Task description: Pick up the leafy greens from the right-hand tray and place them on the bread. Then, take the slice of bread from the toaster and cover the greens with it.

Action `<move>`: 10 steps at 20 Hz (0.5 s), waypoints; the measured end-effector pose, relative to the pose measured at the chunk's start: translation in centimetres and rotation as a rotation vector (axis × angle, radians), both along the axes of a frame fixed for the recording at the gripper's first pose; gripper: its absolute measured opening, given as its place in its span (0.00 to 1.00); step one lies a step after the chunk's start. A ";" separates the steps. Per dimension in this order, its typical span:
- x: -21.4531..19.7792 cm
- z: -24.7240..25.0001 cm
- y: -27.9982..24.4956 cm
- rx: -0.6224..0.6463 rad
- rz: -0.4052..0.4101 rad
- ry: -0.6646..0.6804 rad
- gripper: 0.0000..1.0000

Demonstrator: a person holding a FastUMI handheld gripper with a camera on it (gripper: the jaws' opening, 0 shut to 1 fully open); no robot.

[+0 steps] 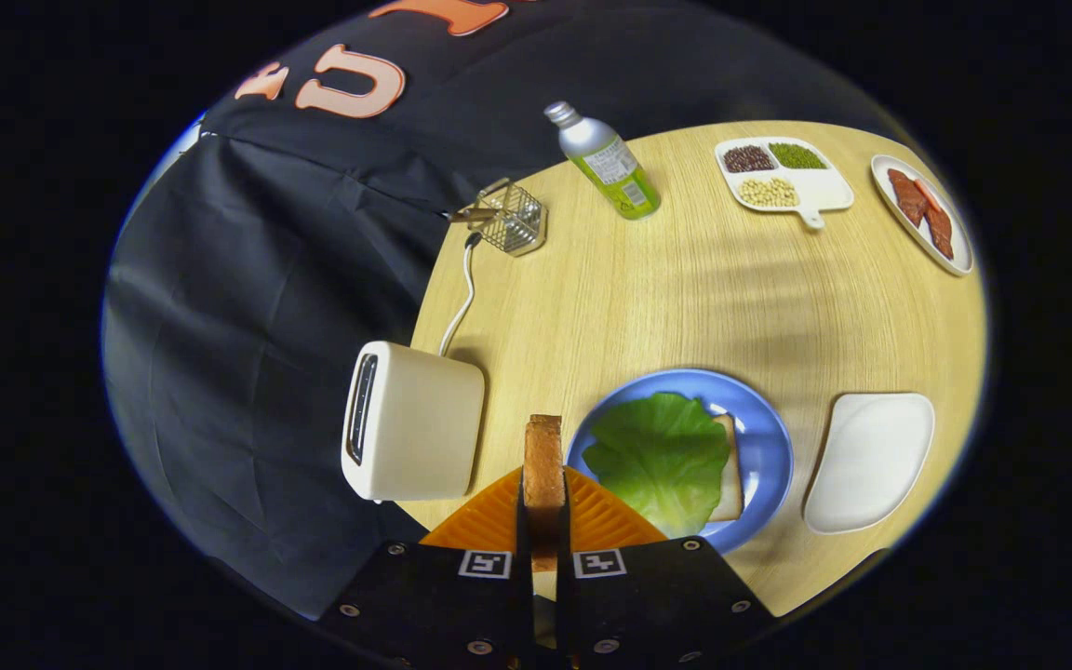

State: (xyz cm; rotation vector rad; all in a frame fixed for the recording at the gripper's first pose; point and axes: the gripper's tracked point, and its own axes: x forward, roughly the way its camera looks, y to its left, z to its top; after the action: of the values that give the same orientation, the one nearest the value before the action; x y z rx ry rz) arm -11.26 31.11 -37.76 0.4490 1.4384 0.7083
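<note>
Claw [543, 521] grips toast [543, 465] edge-on, above tabletop's near edge. Next: swing right over plate [769, 437], lay flat, square it onto greens [662, 461].

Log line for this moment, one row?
tongs: shut on bread slice | greens: on bread on blue plate | toaster: beside plate | right tray | cover: pending

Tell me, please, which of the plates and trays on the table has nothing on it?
The plain white tray right of the blue plate is bare. The gripper is shut on the bread slice.
</note>
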 end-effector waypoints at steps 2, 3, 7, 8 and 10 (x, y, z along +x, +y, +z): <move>-0.1 -0.9 -0.3 -0.010 0.007 -0.002 0.10; -0.2 -1.4 -0.5 -0.022 0.012 -0.008 0.10; -0.3 -4.4 -2.4 -0.114 0.040 -0.031 0.10; -0.1 -5.0 -2.6 -0.127 0.040 -0.032 0.10; 0.1 -5.6 -2.9 -0.137 0.029 -0.036 0.10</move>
State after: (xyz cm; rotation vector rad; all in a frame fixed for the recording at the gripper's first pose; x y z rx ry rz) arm -11.14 28.21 -43.38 0.3077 1.4521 0.6334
